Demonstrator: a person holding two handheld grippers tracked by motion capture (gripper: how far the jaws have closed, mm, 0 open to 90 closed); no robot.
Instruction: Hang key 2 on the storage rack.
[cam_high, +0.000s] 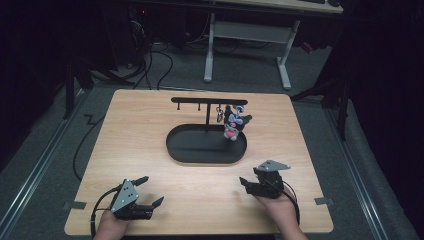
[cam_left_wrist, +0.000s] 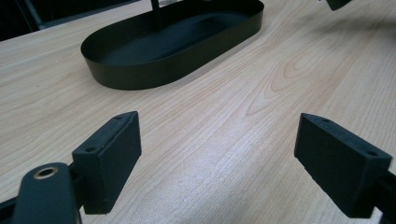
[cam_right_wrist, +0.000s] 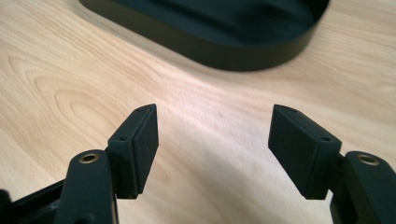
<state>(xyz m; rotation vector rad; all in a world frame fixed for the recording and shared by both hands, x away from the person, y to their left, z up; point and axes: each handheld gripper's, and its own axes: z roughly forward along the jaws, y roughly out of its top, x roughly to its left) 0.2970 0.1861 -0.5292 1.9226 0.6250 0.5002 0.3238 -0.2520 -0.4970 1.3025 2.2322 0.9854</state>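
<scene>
Tray (cam_high: 200, 150) first, from the high view: black oval, low wall, sits mid-table (cam_high: 150, 115) w/ a thin post rising from its back part to a black crossbar w/ hooks (cam_high: 209, 100). Inside the tray, nothing loose that I can make out. Small toy figure w/ keyring (cam_high: 234, 122) hangs from the bar's right end, dangling over the tray's right part; can't tell if it touches the floor of it. Left gripper (cam_high: 152, 190) rests near the front-left table edge in the person's hand, jaws spread, nothing btwn them. Right gripper (cam_high: 243, 182) sits front-right, just in front of the tray's right end, well apart from the toy.

Left gripper view: both black pads (cam_left_wrist: 112, 156) stand wide apart over bare wood. Tray (cam_left_wrist: 140, 74) lies ahead, interior dark and bare; post base shows at top.

Right gripper view: pads (cam_right_wrist: 140, 144) parted, only wood grain btwn them. Tray's front wall (cam_right_wrist: 224, 49) curves close ahead, not touching the jaws.
</scene>
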